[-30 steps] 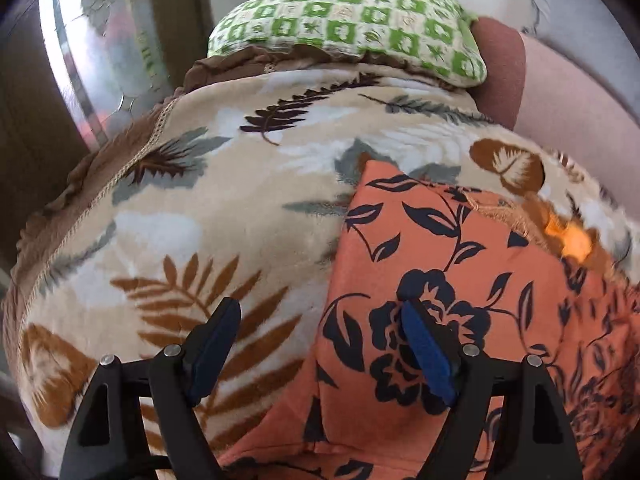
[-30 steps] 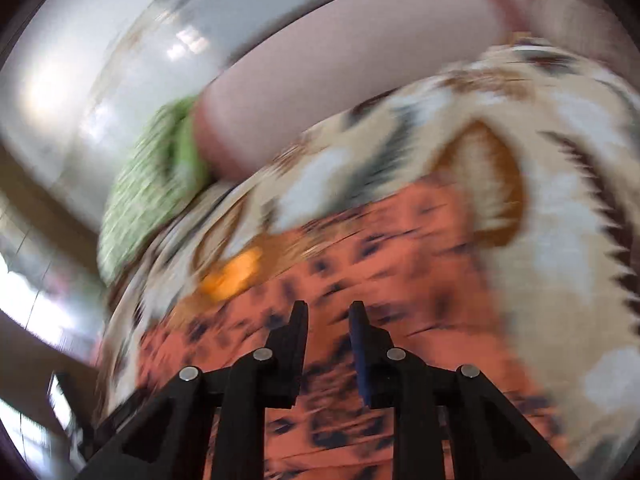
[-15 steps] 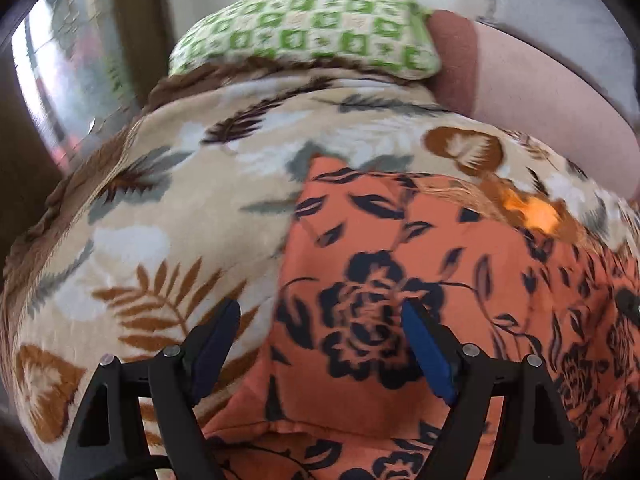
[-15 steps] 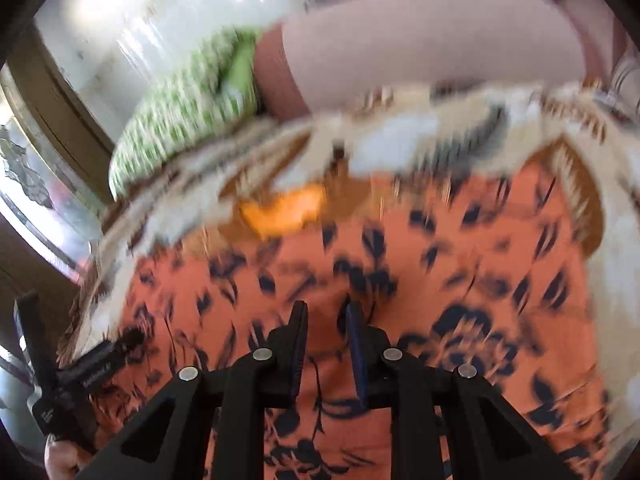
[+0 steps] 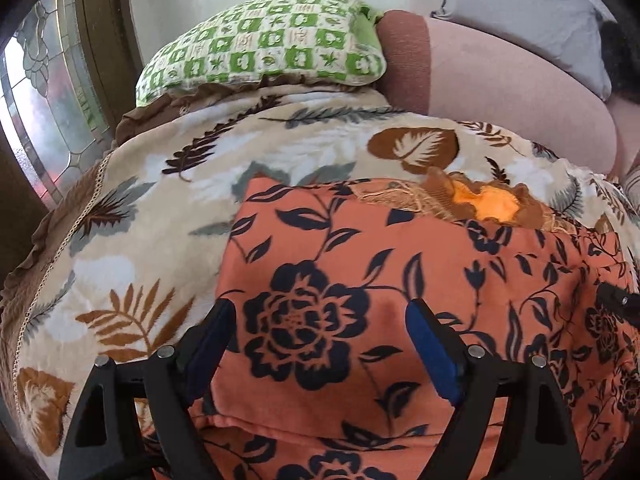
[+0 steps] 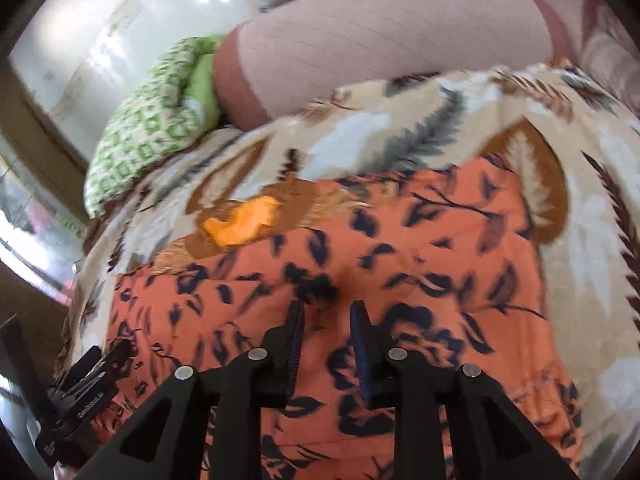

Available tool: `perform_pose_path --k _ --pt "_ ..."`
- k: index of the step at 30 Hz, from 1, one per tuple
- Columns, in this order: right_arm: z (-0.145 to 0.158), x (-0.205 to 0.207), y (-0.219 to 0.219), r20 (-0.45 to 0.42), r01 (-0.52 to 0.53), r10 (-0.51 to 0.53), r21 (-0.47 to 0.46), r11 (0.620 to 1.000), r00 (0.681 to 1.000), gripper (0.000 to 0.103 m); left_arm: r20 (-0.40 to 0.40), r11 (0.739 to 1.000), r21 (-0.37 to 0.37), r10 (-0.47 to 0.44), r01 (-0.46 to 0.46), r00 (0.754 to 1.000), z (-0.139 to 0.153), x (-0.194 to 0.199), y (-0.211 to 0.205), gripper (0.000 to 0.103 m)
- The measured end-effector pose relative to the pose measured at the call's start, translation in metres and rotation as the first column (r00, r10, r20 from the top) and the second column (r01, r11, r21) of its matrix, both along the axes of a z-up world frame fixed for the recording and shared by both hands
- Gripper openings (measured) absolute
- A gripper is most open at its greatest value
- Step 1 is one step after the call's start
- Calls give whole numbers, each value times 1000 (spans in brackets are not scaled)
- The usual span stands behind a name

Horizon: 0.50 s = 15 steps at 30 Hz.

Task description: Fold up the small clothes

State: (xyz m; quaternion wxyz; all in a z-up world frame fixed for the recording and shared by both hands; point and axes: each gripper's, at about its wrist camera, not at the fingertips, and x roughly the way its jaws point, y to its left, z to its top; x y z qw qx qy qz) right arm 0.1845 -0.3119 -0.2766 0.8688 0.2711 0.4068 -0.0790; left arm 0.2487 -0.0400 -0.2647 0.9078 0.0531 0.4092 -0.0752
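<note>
Leaf-print blanket point(image 5: 168, 216) fills both frames, orange garment point(image 5: 360, 280) at centre. Left gripper point(image 5: 320, 336) hangs wide; right gripper point(image 6: 326, 340) has just parted — narrow, nothing pinched — so a fold looks released.

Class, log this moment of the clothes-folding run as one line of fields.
stage: folding | garment: orange floral, on blanket | left gripper: open, over garment | right gripper: jaws just opening, nothing gripped
</note>
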Motion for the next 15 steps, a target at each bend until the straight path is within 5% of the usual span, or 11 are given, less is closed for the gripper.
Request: perform_pose_path --k 3,11,15 --pt "-14 -3 -5 -82 42 -40 12 999 996 82 -33 1000 1 -18 18 999 -7 1 -8 88" --pt "-23 2 13 -127 -6 -10 -127 992 992 82 -65 997 68 -43 48 997 -26 6 -22 103" --pt "-28 7 27 -145 -68 39 -199 978 989 92 -70 997 60 -49 53 996 -28 8 -22 103"
